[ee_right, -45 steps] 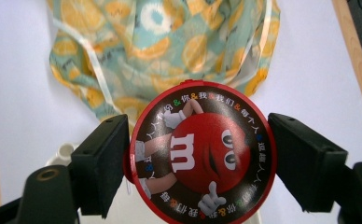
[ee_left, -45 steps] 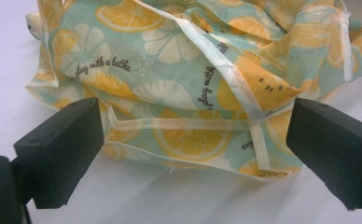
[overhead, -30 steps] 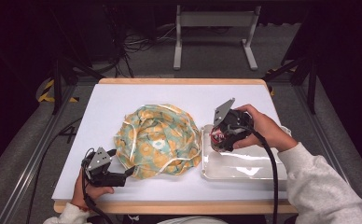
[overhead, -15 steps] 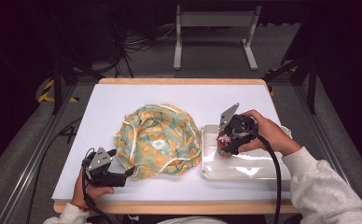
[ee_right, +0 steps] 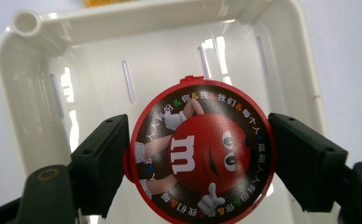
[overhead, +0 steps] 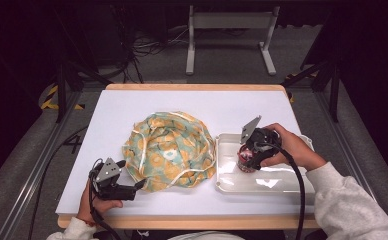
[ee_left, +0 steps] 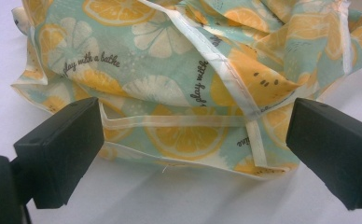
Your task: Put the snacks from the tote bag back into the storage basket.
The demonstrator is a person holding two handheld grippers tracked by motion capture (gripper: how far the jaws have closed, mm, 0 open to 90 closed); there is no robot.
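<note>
Table (overhead: 132,102): crumpled cloth (overhead: 171,150) sits mid-table, tray (overhead: 277,177) just right of it, near-right area, the two close but I can't tell if they touch. Left gripper (overhead: 141,186) is at the near-left, just off the cloth's near-left edge, jaws spread either side of the cloth's hem (ee_left: 170,122) in the left gripper view. Right gripper (overhead: 245,161) is over the tray's left part, jaws against both sides of a round container (ee_right: 201,151) that sits inside the tray, nearer its left wall; metal stand (overhead: 229,35) on the floor beyond the table's far edge.
</note>
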